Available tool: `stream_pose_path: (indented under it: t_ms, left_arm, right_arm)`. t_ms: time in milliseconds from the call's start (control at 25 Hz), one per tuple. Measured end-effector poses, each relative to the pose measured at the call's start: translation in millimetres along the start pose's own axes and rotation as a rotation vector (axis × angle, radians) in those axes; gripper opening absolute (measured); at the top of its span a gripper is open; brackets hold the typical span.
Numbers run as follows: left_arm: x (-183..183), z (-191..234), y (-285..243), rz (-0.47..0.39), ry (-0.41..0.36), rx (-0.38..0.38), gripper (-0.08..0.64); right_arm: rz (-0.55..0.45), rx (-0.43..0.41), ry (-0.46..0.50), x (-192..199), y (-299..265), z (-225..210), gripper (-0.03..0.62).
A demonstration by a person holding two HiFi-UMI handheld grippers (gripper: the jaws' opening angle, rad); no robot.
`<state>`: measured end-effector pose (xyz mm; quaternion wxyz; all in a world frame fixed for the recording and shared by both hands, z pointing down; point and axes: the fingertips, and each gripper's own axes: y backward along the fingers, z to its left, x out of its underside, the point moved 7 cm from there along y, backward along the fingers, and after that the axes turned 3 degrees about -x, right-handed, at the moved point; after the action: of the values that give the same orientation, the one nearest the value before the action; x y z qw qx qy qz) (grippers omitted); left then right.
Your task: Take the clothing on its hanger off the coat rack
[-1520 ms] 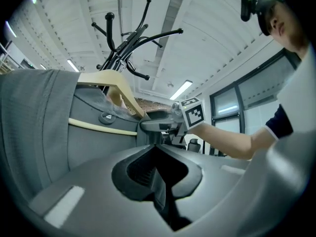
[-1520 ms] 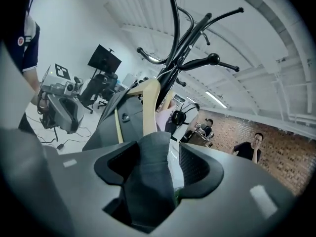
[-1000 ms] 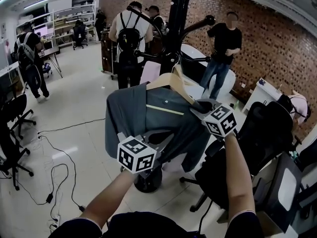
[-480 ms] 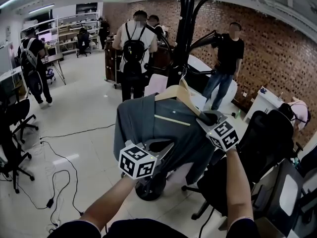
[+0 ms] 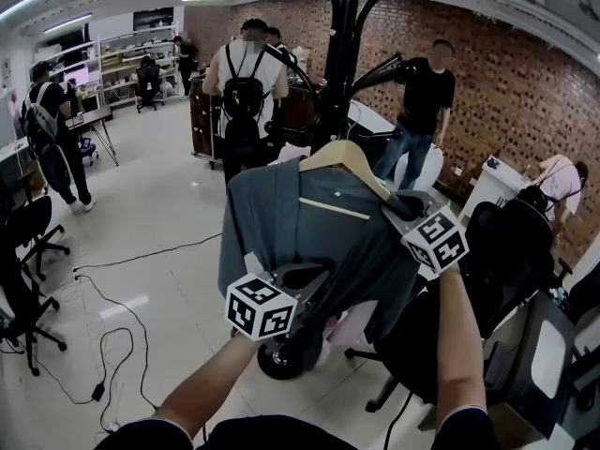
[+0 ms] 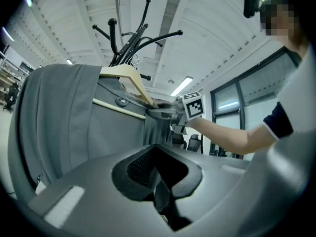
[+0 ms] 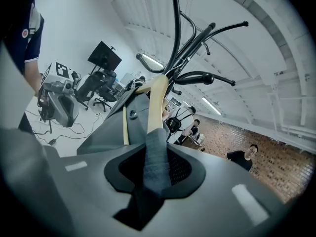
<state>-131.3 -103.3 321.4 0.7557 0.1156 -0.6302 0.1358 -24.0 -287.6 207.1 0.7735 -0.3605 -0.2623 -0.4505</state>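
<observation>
A grey shirt (image 5: 300, 237) hangs on a wooden hanger (image 5: 352, 162) right in front of the black coat rack (image 5: 342, 54). My right gripper (image 5: 405, 204) is shut on the hanger's right end and the shirt shoulder over it. In the right gripper view a strip of grey cloth (image 7: 157, 157) runs between the jaws, with the hanger (image 7: 157, 102) beyond. My left gripper (image 5: 298, 277) sits low against the shirt's front. In the left gripper view its jaws look shut, no cloth shows between them, and the shirt (image 6: 74, 117) fills the left. Whether the hook rests on the rack is hidden.
Two people (image 5: 242, 82) stand behind the rack and another in black (image 5: 422, 92) to its right. A black office chair (image 5: 506, 261) is close on the right. The rack's base (image 5: 281, 359) is below the shirt, and cables (image 5: 103, 336) trail over the floor at left.
The shirt on its hanger has shifted a little to the right and nearer, carried by both grippers. The right gripper has moved right with the hanger end.
</observation>
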Motion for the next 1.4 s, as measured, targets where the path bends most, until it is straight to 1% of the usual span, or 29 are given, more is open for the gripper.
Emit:
stream_pose_path:
  t_ms: [160, 280, 400, 520, 760, 880, 1080, 1400]
  left_arm:
    - [-1.1, -0.2, 1.8, -0.008, 0.0, 0.0, 0.012]
    - [2.8, -4.4, -0.4, -0.003, 0.002, 0.019, 0.012]
    - [3.4, -8.8, -3.8, -0.002, 0.0, 0.037, 0.012]
    - [1.8, -17.0, -7.0, 0.0, -0.006, 0.081, 0.012]
    - [3.0, -27.8, -7.5, 0.008, -0.001, 0.177, 0.012]
    - [9.0, -37.8, -13.7, 0.022, 0.012, 0.241, 0.012]
    - [20.0, -67.4, -22.3, 0.061, 0.022, 0.377, 0.012]
    - [45.2, -116.7, -25.9, 0.13, 0.002, 0.59, 0.012]
  right_arm:
    - [-0.008, 0.028, -0.007, -1.3, 12.8, -5.1, 0.08]
    - [-0.02, 0.052, -0.023, 3.3, 30.8, -3.7, 0.077]
    - [-0.029, 0.071, -0.017, 3.0, 43.2, 1.1, 0.077]
    - [-0.02, 0.101, -0.029, 5.2, 59.3, 10.2, 0.077]
    - [0.023, 0.17, -0.1, 18.8, 101.9, 37.7, 0.075]
    - [0.057, 0.212, -0.143, 28.0, 129.3, 52.1, 0.074]
    - [0.119, 0.294, -0.213, 37.2, 183.1, 83.7, 0.074]
    - [0.237, 0.469, -0.252, 37.1, 262.6, 141.5, 0.074]
